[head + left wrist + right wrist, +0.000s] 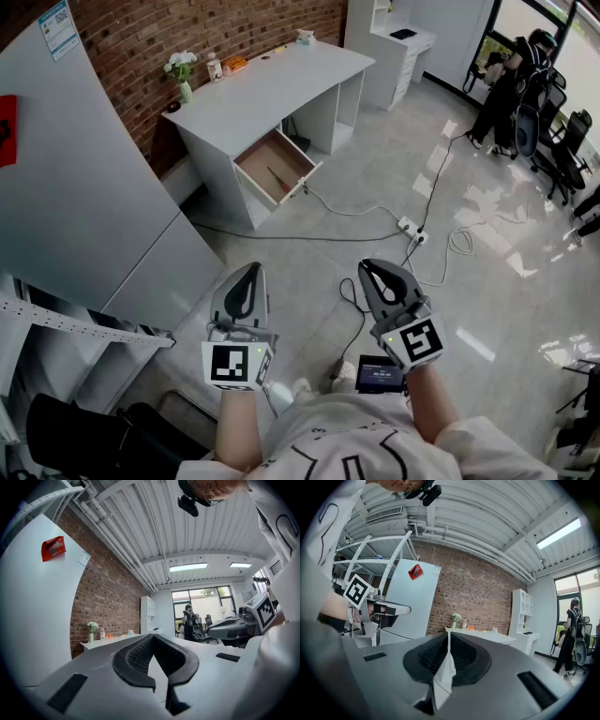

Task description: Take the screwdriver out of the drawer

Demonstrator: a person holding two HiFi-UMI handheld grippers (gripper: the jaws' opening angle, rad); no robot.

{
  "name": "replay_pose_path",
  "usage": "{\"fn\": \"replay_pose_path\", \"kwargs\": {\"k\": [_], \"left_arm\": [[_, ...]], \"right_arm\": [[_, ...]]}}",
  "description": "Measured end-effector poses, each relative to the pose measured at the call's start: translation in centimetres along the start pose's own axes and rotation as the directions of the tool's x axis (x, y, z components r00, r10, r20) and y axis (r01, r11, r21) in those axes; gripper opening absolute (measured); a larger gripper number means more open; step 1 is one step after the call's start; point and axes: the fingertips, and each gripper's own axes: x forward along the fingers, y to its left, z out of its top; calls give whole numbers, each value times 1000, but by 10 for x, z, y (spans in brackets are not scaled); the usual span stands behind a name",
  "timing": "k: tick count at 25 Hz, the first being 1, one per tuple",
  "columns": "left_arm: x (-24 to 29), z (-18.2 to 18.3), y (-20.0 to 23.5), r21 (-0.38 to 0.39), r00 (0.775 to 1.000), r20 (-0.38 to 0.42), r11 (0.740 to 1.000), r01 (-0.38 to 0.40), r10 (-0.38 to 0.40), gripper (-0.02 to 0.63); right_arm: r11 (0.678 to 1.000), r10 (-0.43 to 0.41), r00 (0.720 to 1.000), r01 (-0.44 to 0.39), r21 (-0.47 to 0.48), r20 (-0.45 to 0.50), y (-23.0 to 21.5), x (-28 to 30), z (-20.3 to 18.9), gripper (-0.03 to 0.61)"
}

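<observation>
A white desk (272, 89) stands against the brick wall, some way off across the floor. Its drawer (275, 166) is pulled open, and the screwdriver (278, 179) lies inside on the brown bottom. My left gripper (252, 267) and right gripper (368, 265) are held side by side near my body, pointing level toward the desk and far short of it. Both are shut with nothing between the jaws. In the left gripper view the left gripper (152, 636) has its tips together; in the right gripper view the right gripper (448, 632) shows only a thin slit.
A tall white cabinet (84, 187) fills the left side. A power strip (412, 230) and cables lie on the shiny floor to the right of the desk. A person (511, 80) and office chairs (562, 141) are at the far right. A vase of flowers (183, 73) stands on the desk.
</observation>
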Motion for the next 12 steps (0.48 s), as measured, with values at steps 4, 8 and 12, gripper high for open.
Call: {"fn": "replay_pose_path", "kwargs": {"k": [4, 8, 12], "left_arm": [[7, 3, -26, 20, 1000, -9, 1000, 0, 0, 8], [17, 2, -52, 34, 999, -15, 999, -28, 29, 8], [23, 0, -69, 37, 997, -6, 997, -72, 72, 8]], "right_arm": [[1000, 16, 1000, -16, 2, 2, -12, -20, -1, 29], [999, 43, 999, -43, 6, 10, -28, -37, -7, 29], [998, 65, 998, -65, 25, -2, -47, -46, -17, 29]]}}
